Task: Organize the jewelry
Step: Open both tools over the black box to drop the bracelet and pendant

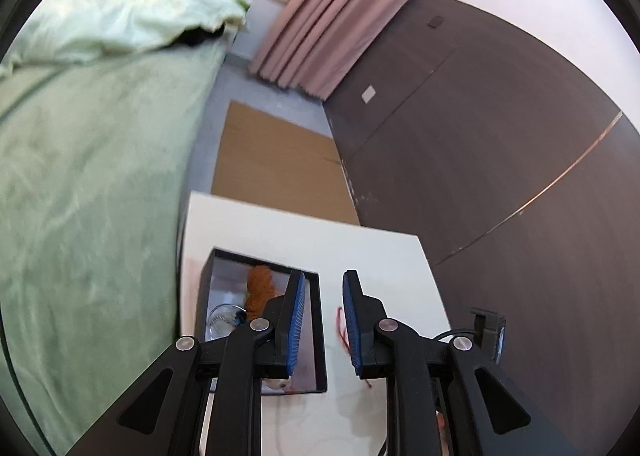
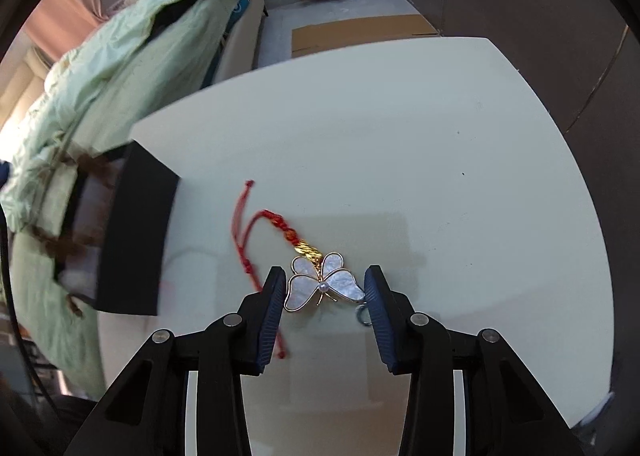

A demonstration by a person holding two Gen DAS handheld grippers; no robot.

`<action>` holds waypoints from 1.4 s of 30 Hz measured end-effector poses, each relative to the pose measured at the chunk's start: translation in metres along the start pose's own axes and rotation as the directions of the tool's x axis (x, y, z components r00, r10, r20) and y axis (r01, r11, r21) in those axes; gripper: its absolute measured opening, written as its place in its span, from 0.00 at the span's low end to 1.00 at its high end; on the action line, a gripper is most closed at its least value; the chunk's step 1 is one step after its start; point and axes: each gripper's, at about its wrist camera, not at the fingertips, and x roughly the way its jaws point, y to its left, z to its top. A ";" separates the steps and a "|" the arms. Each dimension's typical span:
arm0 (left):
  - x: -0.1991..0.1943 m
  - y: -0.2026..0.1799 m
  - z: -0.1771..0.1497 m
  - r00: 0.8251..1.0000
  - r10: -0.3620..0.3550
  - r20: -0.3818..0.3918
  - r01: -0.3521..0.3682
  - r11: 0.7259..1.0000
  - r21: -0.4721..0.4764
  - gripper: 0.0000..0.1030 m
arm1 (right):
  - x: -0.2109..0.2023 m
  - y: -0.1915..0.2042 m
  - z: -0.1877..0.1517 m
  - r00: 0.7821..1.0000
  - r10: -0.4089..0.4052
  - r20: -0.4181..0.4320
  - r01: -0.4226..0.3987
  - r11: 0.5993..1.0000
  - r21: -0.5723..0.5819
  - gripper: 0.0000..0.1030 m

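Right gripper (image 2: 325, 288): jaws part-open, flanking a butterfly brooch (image 2: 322, 283) flat on the white worktop (image 2: 440, 159); pads close beside the wings, pressing cannot be told. Just beyond the brooch, touching it, a red cord bracelet (image 2: 276, 221) with a gold bead. Beside the brooch's right wing, a small metal ring (image 2: 361, 313). Left of the brooch, well apart, a black jewelry box (image 2: 136, 232). Left gripper (image 1: 322, 320): jaws narrow, holding nothing, hovering over the box's near edge, orange tassel (image 1: 260, 288) inside.
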 end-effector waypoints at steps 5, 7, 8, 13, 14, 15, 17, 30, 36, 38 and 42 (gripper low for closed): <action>-0.004 0.005 -0.001 0.999 0.033 0.011 -0.033 0.999 -0.008 0.57 | -0.016 0.011 0.006 0.993 0.104 0.050 -0.105 0.995 0.005 0.40; -0.009 0.008 0.000 0.999 0.047 0.023 -0.046 0.999 -0.011 0.57 | -0.024 0.018 0.008 0.986 0.150 0.068 -0.150 0.989 -0.003 0.40; -0.011 0.009 0.000 0.998 0.059 0.028 -0.059 0.998 -0.010 0.57 | -0.028 0.022 0.011 0.982 0.175 0.075 -0.174 0.985 -0.009 0.40; -0.019 0.022 0.003 0.996 0.081 0.031 -0.080 0.996 -0.031 0.64 | -0.047 0.052 0.018 0.961 0.256 0.107 -0.250 0.966 -0.059 0.40; -0.021 0.024 0.003 0.996 0.087 0.036 -0.086 0.996 -0.034 0.67 | -0.048 0.058 0.021 0.958 0.266 0.108 -0.260 0.963 -0.063 0.40; -0.024 0.026 0.004 0.995 0.094 0.043 -0.093 0.995 -0.034 0.69 | -0.050 0.064 0.023 0.953 0.283 0.106 -0.277 0.959 -0.066 0.40; -0.028 0.028 0.004 0.994 0.099 0.054 -0.097 0.995 -0.035 0.75 | -0.052 0.079 0.025 0.945 0.313 0.098 -0.306 0.949 -0.078 0.40; -0.045 0.049 0.008 0.992 0.088 0.087 -0.081 0.993 -0.080 0.89 | -0.049 0.125 0.042 0.916 0.390 0.092 -0.377 0.917 -0.129 0.65; -0.041 0.037 0.006 0.996 0.057 0.074 -0.053 0.998 -0.046 1.00 | -0.060 0.094 0.038 0.934 0.336 0.120 -0.324 0.940 -0.109 0.67; -0.037 0.026 0.004 0.996 0.055 0.066 -0.054 0.998 -0.015 1.00 | -0.067 0.075 0.037 0.942 0.308 0.134 -0.297 0.950 -0.100 0.67; -0.026 0.009 0.000 0.998 0.049 0.045 -0.051 0.998 0.031 1.00 | -0.081 0.046 0.031 0.949 0.278 0.148 -0.268 0.960 -0.086 0.67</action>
